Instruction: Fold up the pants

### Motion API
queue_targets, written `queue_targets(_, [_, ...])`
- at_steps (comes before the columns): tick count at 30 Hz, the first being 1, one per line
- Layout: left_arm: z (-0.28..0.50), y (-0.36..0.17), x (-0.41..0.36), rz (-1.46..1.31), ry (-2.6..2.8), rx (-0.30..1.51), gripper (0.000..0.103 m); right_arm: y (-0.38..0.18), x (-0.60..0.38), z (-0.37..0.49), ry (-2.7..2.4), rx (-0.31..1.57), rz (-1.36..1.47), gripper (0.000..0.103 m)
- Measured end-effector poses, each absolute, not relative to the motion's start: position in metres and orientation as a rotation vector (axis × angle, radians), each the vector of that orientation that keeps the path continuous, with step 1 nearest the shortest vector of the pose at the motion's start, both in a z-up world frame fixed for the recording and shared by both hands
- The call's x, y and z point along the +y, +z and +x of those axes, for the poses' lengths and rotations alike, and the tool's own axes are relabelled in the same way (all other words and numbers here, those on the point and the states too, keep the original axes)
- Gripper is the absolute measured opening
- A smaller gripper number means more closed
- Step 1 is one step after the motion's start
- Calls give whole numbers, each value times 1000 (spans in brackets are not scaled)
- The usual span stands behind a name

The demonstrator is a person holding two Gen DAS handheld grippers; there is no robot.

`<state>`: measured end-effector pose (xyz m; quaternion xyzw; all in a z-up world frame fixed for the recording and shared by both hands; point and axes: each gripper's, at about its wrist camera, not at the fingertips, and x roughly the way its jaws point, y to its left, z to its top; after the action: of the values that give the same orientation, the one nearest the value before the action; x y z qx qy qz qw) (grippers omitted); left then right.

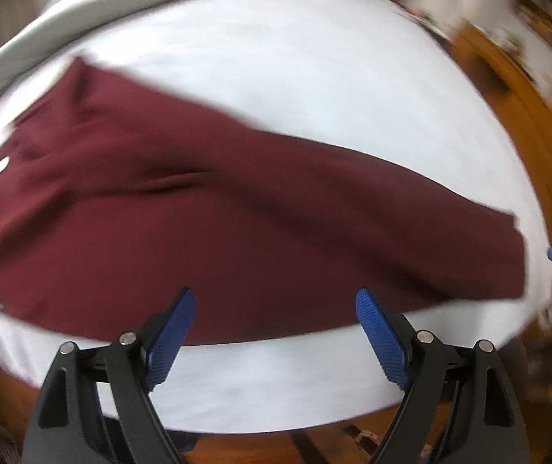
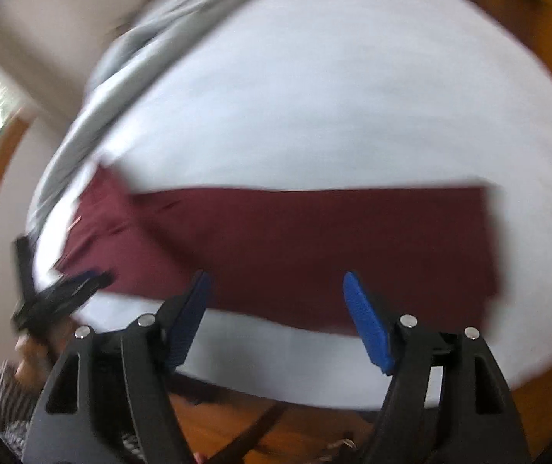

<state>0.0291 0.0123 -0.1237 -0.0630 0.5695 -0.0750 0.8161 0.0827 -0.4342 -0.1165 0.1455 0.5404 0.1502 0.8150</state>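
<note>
Now both tools are hanging above the near edge of the bed (image 1: 276, 77), which is carrying a white sheet, with the maroon pants (image 1: 237, 224) lying flat on it as a long band, apparently already folded lengthwise with 1 leg over the other. In the left wrist view the left hand-held gripper (image 1: 276, 332) is standing released, its blue pads (image 1: 382, 338) spread wide with nothing between them, hovering over the near hem of the cloth. In the right wrist view the right hand-held gripper (image 2: 276, 317) is likewise released and empty, and the pants (image 2: 334, 247) are stretching from 9 o'clock to 3 o'clock across the frame.

Judging by this, the next step is the crosswise fold. To do it well, each tool should be pinching both layers at 1 end's corners, lifting only enough to clear the sheet, and carrying the end over evenly so the edges are lining up.

A grey blanket (image 2: 140, 58) is bunching at the far side around 11 o'clock. No containers are showing in either view.
</note>
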Motion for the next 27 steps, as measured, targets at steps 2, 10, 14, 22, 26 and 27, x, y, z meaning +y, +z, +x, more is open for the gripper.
queue_targets(2, [25,-121,50,-177,-78,1198,86,-122,-386,103,484,1150,283,71])
queue_targets(10, [10,-112,110,-228,27,1160,86,-170,-259,162,679,1246,-16,74])
queue_targets(14, [8,-115,134,-263,43,1174,86,-201,-237,181,747,1355,-2,59])
queue_targets(22, [2,-120,145,-299,59,1184,86,-184,-224,169,795,1320,-97,7])
queue_targets(26, [18,-112,144,-316,32,1172,86,-177,-223,142,857,1283,-137,7])
queue_targets(27, [25,-107,143,-325,18,1164,86,-183,-219,137,864,1293,-139,7])
